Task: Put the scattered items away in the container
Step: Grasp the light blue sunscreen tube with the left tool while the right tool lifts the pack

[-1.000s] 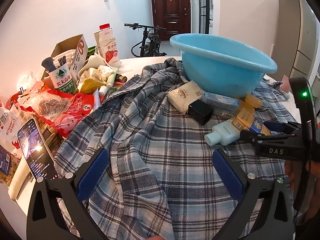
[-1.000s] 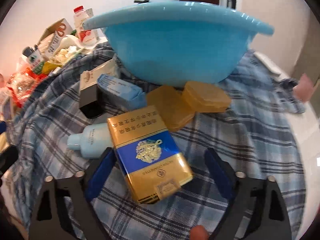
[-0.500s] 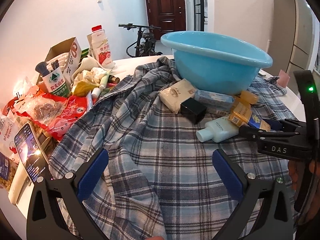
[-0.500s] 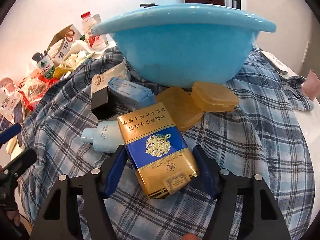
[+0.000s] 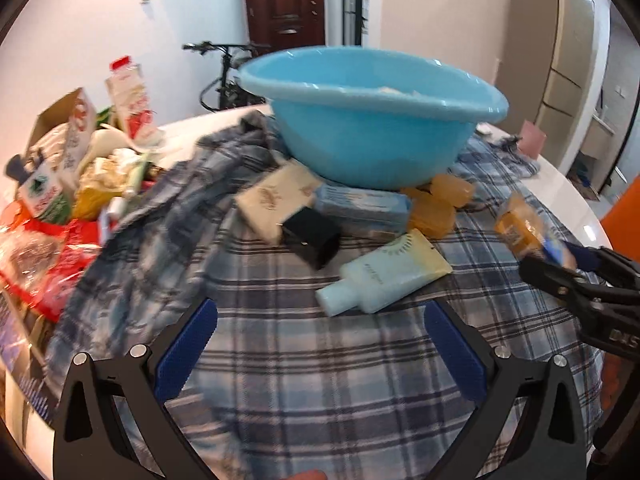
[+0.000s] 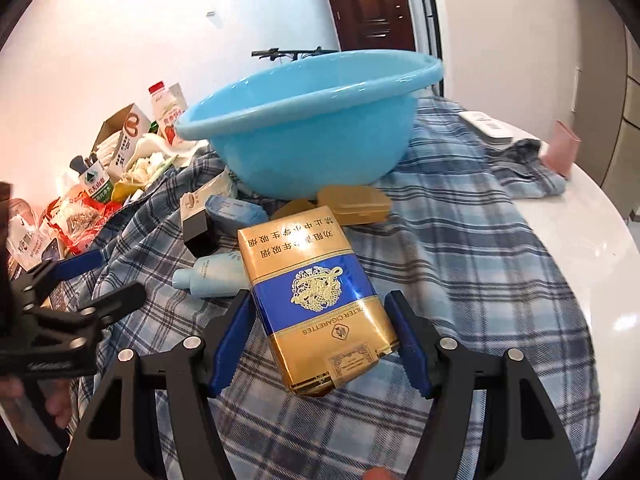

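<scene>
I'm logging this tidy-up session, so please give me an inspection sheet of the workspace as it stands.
Surface: white table draped with a plaid shirt.
Job's things: blue basin on the shirt; before it lie a tube, black box, cream box, blue pack and amber cases.
Clutter: cartons, bottles and snack bags piled at the far left.
Grippers: right gripper shut on the cigarette pack, lifted off the shirt; left gripper open, holding nothing.
Cables: nothing seen.
Surroundings: dark door, bicycle, cabinets.
</scene>
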`<state>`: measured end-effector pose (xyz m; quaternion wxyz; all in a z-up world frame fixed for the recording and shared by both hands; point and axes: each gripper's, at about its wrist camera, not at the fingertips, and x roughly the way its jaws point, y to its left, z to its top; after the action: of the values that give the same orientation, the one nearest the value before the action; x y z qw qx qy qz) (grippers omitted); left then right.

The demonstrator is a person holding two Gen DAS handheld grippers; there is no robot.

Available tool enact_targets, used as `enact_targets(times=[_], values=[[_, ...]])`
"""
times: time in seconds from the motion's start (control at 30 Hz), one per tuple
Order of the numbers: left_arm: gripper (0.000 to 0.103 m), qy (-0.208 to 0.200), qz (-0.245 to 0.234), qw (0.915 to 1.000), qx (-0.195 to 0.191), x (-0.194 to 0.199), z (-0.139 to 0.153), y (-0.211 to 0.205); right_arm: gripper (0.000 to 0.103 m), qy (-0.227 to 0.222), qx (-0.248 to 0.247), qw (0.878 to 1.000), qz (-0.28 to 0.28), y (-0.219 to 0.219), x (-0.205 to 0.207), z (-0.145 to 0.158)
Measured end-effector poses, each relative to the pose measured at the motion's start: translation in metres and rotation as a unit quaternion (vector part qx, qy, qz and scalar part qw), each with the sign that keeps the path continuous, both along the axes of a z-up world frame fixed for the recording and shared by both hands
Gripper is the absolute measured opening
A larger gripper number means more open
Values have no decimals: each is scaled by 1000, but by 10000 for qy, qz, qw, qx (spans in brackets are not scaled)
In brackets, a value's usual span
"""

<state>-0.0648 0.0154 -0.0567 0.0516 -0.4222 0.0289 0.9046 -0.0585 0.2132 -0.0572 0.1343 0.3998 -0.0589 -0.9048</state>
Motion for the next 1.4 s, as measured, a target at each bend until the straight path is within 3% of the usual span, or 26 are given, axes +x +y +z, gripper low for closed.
enact_targets(times=[0.33, 0.53, 0.93, 1.0, 1.1, 1.2, 1.3, 1.4], values=[[103, -547, -293, 9981, 31, -33, -27, 19, 69, 76, -182, 9995, -252, 29, 13, 0], [103, -980, -626, 9921, 469, -42, -42, 9, 69, 56, -251, 9992, -313, 37, 14, -4], [102, -1081, -1595, 9750, 1107, -11, -20, 27, 69, 2, -297, 9989, -356, 37, 12, -10], [102, -884, -1655, 9774, 974, -7, -14, 29, 69, 9, -283, 9989, -367, 37, 13, -10], [102, -470, -1510, 9872, 188, -13, -13, 40, 69, 16, -289, 9988, -393, 38, 14, -10], [102, -383, -1586, 9861, -316, -25, -23, 52, 69, 69, -239, 9988, -432, 38, 16, -9], [102, -583, -1651, 9840, -315, -30, -32, 53, 69, 115, -148, 9988, -458, 36, 19, -9], [102, -685, -1666, 9836, -66, -33, -36, 48, 69, 115, -102, 9988, -467, 36, 21, -9]])
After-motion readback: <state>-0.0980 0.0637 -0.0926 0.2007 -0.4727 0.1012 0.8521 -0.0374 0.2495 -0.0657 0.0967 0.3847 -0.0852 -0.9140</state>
